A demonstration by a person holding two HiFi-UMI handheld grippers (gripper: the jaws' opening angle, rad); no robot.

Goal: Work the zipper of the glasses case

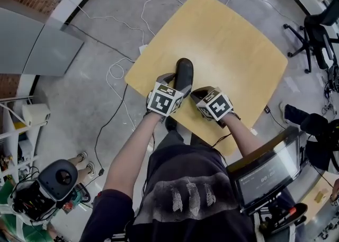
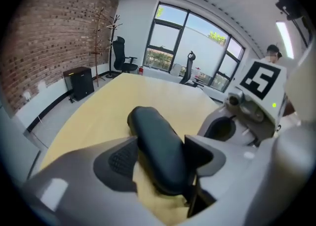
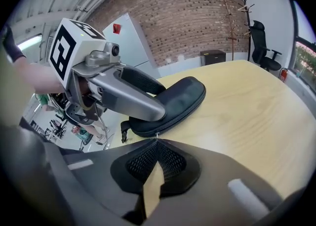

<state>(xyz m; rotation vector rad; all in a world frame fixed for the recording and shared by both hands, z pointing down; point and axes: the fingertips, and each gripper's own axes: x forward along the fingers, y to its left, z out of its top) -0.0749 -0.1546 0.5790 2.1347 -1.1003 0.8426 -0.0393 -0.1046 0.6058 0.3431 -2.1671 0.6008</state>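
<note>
From the head view we see the black glasses case [image 1: 184, 72] lying near the tabletop's [image 1: 228, 39] near edge, with the left gripper [image 1: 177, 84] over its near end and the right gripper [image 1: 197, 96] just beside it. In the left gripper view, we find the jaws spread wide, straddling the case, with bare wood showing beside one pad [image 2: 118, 158]. In the right gripper view, we see the jaws pinched together on a small silvery zipper pull [image 3: 157, 135] at the case's seam.
</note>
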